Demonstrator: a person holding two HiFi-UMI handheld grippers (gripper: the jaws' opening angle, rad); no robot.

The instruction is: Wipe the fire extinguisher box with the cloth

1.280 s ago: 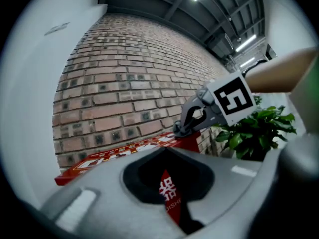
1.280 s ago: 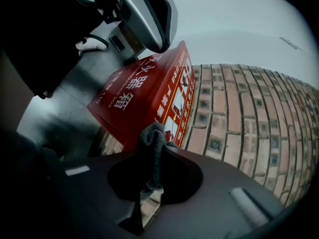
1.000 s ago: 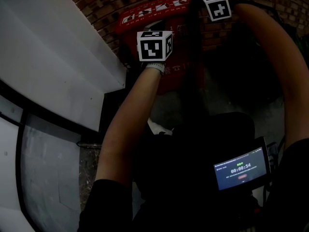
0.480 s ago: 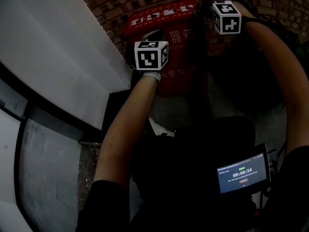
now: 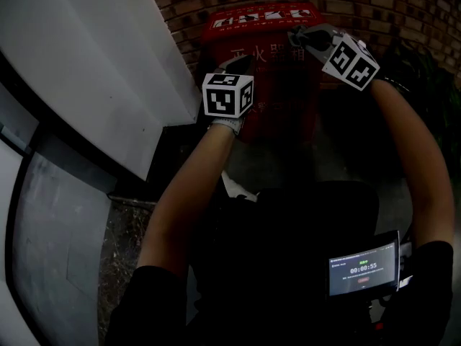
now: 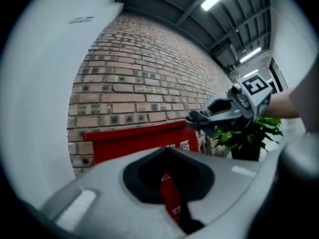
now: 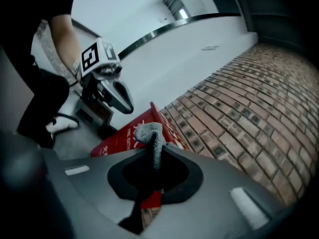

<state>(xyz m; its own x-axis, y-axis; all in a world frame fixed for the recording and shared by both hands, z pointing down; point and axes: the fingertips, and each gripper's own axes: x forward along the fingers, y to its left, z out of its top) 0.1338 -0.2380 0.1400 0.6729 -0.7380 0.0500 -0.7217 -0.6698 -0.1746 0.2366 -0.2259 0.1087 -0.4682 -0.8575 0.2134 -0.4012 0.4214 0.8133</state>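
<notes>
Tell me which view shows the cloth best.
The right gripper view: the grey cloth stands pinched in the right claw, clear against the red box. The head view is too dark to make the cloth out at that claw. The left gripper view shows that claw small and far off, and the cloth cannot be told.

left gripper [image 6: 167, 150]: grey moulded shell, dark hollow at centre, pale oblong patch at 8 o'clock.
right gripper [image 7: 155, 152]: same grey shell and dark hollow, pale oblong patch at 4 o'clock.
marker cubes [image 5: 227, 94]: white, black square codes on each face.
left glove [image 5: 227, 125]: white knit.
sleeves [image 5: 151, 298]: short, black, ending above the elbow.
shoe [image 5: 238, 187]: white.
</notes>
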